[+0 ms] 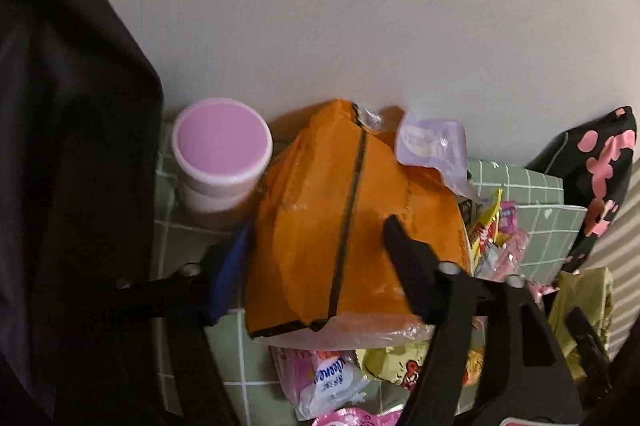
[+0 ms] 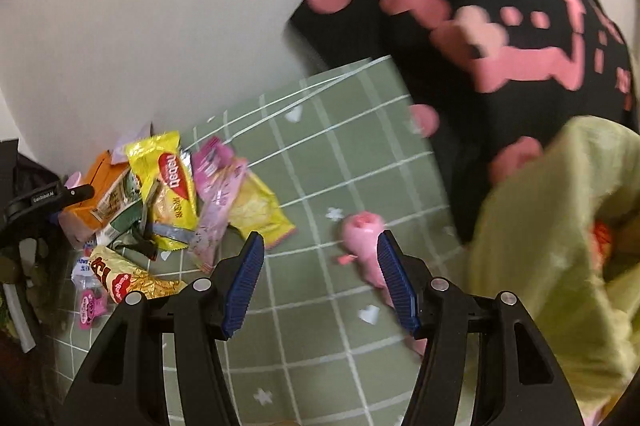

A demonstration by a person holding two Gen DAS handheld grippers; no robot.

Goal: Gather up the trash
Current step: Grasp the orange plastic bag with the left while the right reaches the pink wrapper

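My left gripper (image 1: 316, 246) has its jaws on either side of a large orange package (image 1: 344, 218) wrapped in clear film and grips it above the green checked cloth (image 1: 540, 218). Under and right of it lie several snack wrappers (image 1: 496, 238). My right gripper (image 2: 320, 274) is open and empty over the cloth (image 2: 360, 154). A pink wrapper (image 2: 362, 230) lies just beside its right finger. A pile of yellow, pink and gold wrappers (image 2: 176, 194) lies to its left, with the orange package (image 2: 100, 182) behind. A yellow-green bag (image 2: 552, 226) with trash inside is open at the right.
A pink lidded cup (image 1: 222, 154) stands left of the orange package by the white wall. A black cushion with pink print (image 2: 480, 26) leans at the back right. Dark fabric (image 1: 60, 146) fills the left of the left wrist view.
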